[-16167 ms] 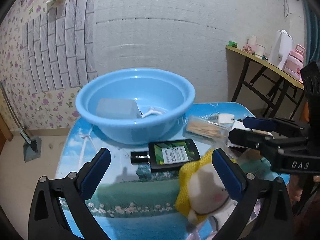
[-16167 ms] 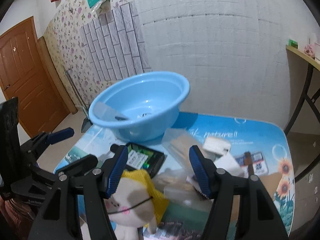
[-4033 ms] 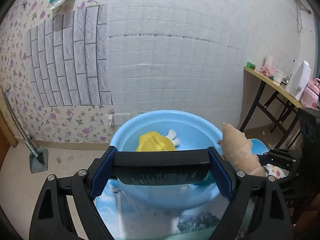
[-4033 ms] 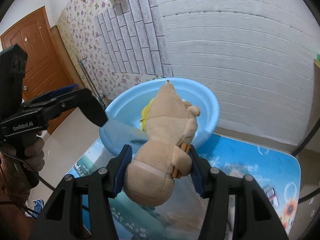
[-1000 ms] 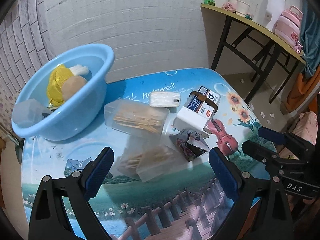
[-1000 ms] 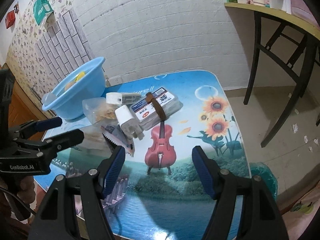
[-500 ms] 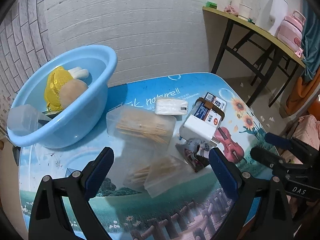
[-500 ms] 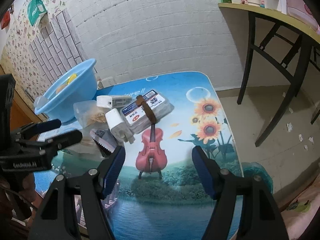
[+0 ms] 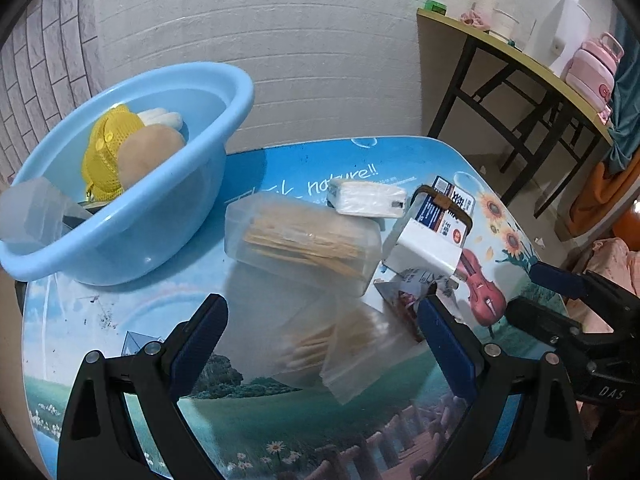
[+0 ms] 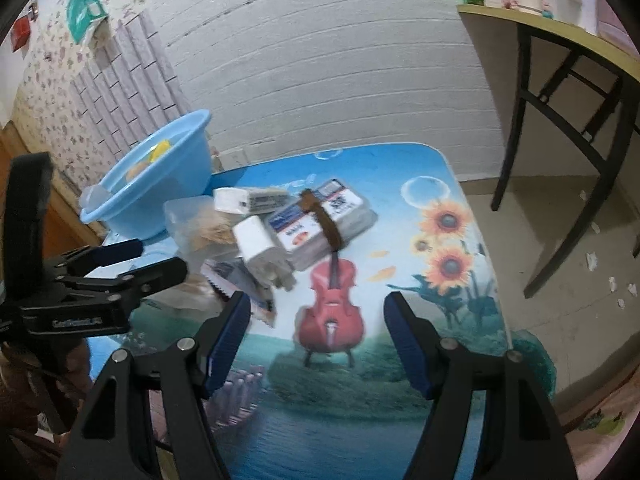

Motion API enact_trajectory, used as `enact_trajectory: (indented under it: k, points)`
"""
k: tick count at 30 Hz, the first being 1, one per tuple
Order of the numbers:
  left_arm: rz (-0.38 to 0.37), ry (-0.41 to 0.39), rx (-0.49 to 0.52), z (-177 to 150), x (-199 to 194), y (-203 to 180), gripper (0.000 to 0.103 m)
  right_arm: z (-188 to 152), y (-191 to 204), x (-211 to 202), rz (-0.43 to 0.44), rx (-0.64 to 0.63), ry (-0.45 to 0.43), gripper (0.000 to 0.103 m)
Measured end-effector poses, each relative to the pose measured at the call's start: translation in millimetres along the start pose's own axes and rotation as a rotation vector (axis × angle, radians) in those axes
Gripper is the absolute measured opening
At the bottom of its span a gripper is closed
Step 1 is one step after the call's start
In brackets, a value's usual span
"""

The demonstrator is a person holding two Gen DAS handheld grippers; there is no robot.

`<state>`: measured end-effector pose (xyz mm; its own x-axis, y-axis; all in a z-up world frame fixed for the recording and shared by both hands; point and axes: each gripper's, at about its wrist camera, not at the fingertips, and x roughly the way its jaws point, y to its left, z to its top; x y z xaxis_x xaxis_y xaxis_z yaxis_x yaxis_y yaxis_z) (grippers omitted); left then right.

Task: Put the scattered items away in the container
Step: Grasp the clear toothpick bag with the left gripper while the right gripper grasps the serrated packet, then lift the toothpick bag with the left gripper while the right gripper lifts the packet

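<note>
**Both grippers empty above the leftover clutter**

We see the left gripper [image 9: 322,336] with its blue-padded jaws spread wide and nothing between them, poised over a clear zip bag of cotton swabs [image 9: 344,344] that lies on the near part of the printed table [image 9: 120,320]. Our right gripper [image 10: 316,336] also has its jaws apart and empty, hanging over the red violin printed on the tabletop.

The blue basin [image 9: 132,216] sits at the far left corner of the table, close to the white brick wall [image 9: 320,60]. Inside it we can make out a yellow mesh toy [image 9: 104,152] and a tan plush toy [image 9: 148,152] touching each other, and a frosted plastic box [image 9: 32,212] leans at its near left rim.

The remaining items lie in a tight cluster just right of the basin:
- a clear box of toothpicks [image 9: 304,240], nearest the basin
- a white tissue pack [image 9: 366,198] resting on the far edge of that box
- a white charger plug [image 9: 424,248]
- a boxed pack with a brown band [image 9: 448,208] just beyond the plug
- a torn foil sachet [image 9: 404,292] near the plug, beside the swab bag

A side table [image 9: 520,52] stands at the far right.
</note>
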<state>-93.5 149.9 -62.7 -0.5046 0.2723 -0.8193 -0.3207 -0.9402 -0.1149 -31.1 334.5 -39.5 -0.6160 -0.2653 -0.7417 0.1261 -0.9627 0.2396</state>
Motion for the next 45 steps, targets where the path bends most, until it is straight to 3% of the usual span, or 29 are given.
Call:
enact_trajectory:
  k: [9,11,13,17,21,22,23,24,29,45]
  points:
    - [-0.05,0.057,0.052,-14.1,16.7,5.3,0.096,5.1,23.0,20.1,0.07,-0.026,0.036,0.069]
    - [-0.061,0.054,0.075,-14.5,17.8,3.5,0.084,6.8,27.5,25.9,0.083,-0.025,0.048,0.069]
    - [-0.09,0.064,0.097,-14.4,19.3,2.4,0.055,7.5,32.4,32.0,0.089,-0.029,0.061,0.067]
    - [-0.117,0.051,0.12,-15.5,14.0,3.3,0.046,7.3,37.1,46.1,0.097,-0.021,0.1,0.062]
    - [-0.127,0.045,0.101,-17.4,7.5,10.7,0.042,7.2,39.4,53.6,0.109,-0.009,0.122,0.061]
    - [-0.124,0.043,0.101,-17.8,6.1,10.6,0.042,6.9,40.6,54.5,0.103,-0.013,0.122,0.057]
    - [-0.12,0.041,0.103,-18.8,4.2,11.4,0.041,6.4,41.7,55.7,0.1,-0.017,0.124,0.043]
    - [-0.116,0.038,0.103,-20.3,1.4,12.8,0.041,6.3,42.2,56.8,0.099,-0.021,0.127,0.038]
    - [-0.096,0.019,0.082,-25.8,-11.4,20.8,0.04,2.0,44.1,52.2,0.111,-0.035,0.128,0.029]
    - [0.0,0.029,0.021,-65.4,-40.0,46.3,0.041,-34.6,41.2,9.2,0.101,-0.051,0.099,0.028]
